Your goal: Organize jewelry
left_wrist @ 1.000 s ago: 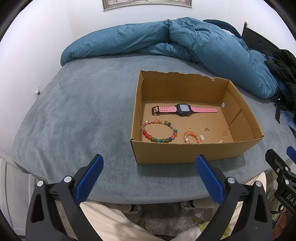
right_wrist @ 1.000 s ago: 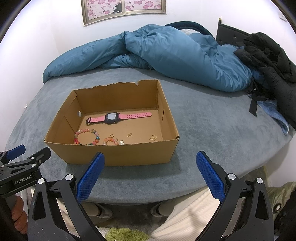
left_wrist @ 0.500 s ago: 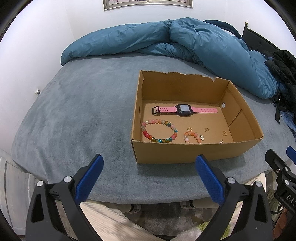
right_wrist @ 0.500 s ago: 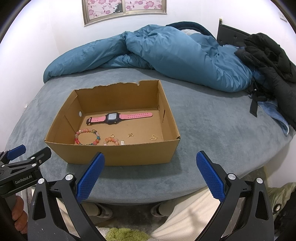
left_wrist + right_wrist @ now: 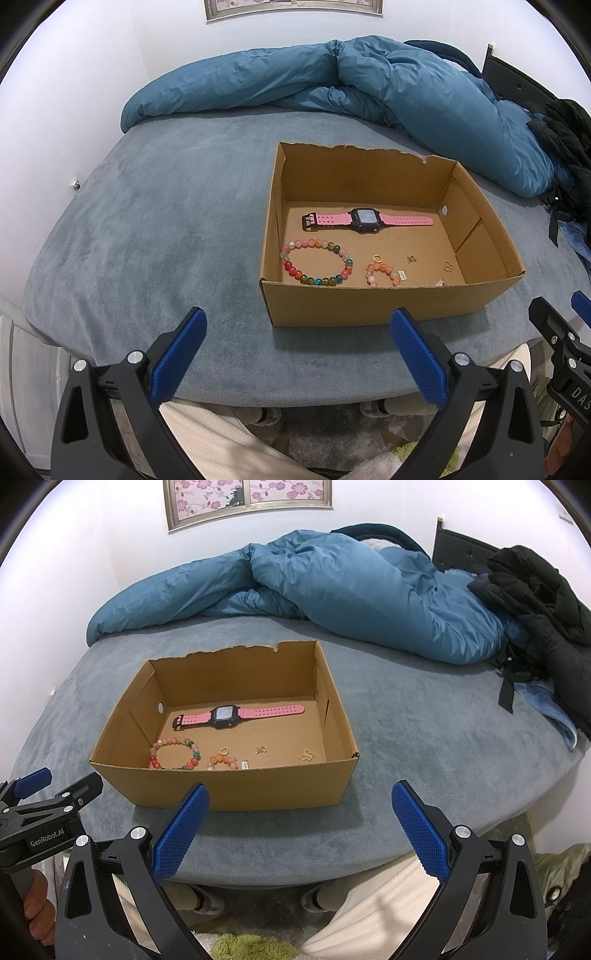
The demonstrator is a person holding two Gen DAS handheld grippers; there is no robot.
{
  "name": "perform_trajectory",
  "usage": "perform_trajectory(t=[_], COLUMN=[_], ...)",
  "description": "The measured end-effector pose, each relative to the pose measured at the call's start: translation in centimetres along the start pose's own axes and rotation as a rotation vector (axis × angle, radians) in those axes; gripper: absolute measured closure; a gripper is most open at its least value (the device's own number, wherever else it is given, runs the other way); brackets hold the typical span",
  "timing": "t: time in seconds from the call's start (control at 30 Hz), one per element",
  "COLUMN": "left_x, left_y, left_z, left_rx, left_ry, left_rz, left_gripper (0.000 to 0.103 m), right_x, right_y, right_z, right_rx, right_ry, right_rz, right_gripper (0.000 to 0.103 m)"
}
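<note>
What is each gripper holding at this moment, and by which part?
Nothing is held. The left gripper and the right gripper are both open and empty, apart from the cardboard box where the jewelry lies.
</note>
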State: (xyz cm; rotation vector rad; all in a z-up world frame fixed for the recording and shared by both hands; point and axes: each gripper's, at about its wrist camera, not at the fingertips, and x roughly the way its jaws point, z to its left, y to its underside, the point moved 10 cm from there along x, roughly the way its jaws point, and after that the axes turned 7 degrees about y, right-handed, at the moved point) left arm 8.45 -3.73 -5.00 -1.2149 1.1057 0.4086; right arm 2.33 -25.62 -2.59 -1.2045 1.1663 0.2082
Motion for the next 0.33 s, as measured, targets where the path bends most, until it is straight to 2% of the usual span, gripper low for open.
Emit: perform_trajectory(t=[0.33], left_x=[-0.21], left_y=[-0.04], left_z=[-0.21], left_rx=[0.003], left_ry=[0.002], left_rz=[0.0], left_gripper=[0.006], right_x=[-0.04], right_y=[-0.06], right_z=[0.04], right_rx=[-0.002], right_ry=[0.0], right_rz=[-0.001], right_gripper=[0.008])
